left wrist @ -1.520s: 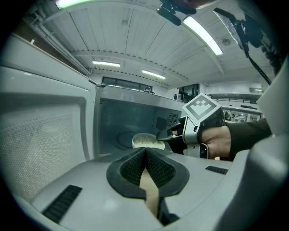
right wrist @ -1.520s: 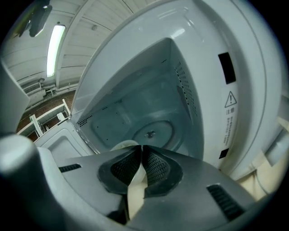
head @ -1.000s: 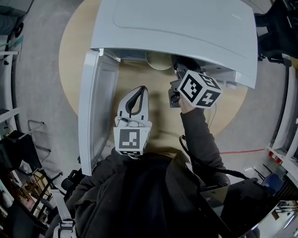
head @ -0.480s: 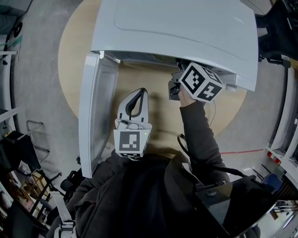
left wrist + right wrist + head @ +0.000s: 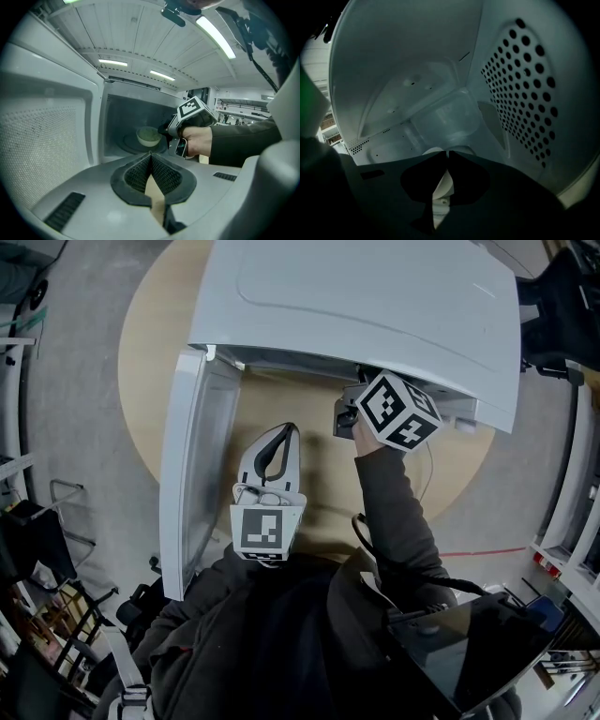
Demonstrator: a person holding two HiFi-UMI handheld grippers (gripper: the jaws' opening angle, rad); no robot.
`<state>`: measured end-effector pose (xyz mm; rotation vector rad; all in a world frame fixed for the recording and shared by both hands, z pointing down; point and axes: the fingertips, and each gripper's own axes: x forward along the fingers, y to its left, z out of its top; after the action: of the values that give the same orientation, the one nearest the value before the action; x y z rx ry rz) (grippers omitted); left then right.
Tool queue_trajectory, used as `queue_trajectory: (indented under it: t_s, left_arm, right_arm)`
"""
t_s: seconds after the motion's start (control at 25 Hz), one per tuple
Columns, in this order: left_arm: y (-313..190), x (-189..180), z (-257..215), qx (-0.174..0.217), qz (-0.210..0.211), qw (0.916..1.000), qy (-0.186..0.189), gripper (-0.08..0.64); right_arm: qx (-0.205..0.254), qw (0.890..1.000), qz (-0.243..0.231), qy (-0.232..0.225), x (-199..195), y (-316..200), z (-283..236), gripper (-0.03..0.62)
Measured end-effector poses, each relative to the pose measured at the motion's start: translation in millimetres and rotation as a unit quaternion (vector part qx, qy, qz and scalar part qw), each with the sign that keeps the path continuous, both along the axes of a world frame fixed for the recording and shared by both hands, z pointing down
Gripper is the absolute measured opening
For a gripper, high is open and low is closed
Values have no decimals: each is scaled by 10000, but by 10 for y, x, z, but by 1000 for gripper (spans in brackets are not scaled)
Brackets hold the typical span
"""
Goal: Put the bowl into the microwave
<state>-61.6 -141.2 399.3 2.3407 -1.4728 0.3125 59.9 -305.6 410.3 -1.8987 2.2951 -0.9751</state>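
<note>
1. A round wooden worktop [image 5: 150, 381] on a grey floor [image 5: 75, 390] carries a white microwave [image 5: 375, 306], its door [image 5: 192, 465] open to the left.
2. The green bowl [image 5: 149, 137] sits inside the microwave on its turntable [image 5: 124, 140].
3. The right gripper [image 5: 447, 153] is in the opening just beside the bowl, jaws together on nothing. The left gripper [image 5: 150, 154] hangs outside, jaws together, empty.
4. A second ago the head view showed the bowl at the mouth; now the microwave's top hides it.

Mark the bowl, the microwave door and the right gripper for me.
bowl [image 5: 148, 137]: left gripper view, on the middle of the bowl.
microwave door [image 5: 195, 465]: head view, on the inner face of the open door.
right gripper [image 5: 447, 153]: right gripper view, where its fingertips meet.
</note>
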Motion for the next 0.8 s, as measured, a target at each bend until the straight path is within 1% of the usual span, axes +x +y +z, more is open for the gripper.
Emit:
queue_trajectory:
  t_s: [0.12,0.32,0.48,0.56,0.64,0.8]
  left_arm:
    - [16,-10,2,-13,-13,10000,8,9]
    - [11,-57,-16,-27,-150,9999,63,9]
    - [3,-122,-12,-28,-196,9998,12,9]
    - [-3,-144,-13,-27,-219,9998,4,9]
    - [0,-153,-6,-12,-181,9998,-47,9]
    - [10,-170,-22,12,-180,9998,-50,9]
  right_arm:
    - [-5,10000,45,22,-13,-4,49,23]
    - [-15,9999,117,107,-13,-61,101,23]
    - [-159,9989,241,360,95,-82,256,23]
    - [-127,9994,188,253,24,-110,204,23]
    - [-100,9995,150,241,-4,-133,184,23]
    - [-22,9989,-3,465,-15,-178,190,23]
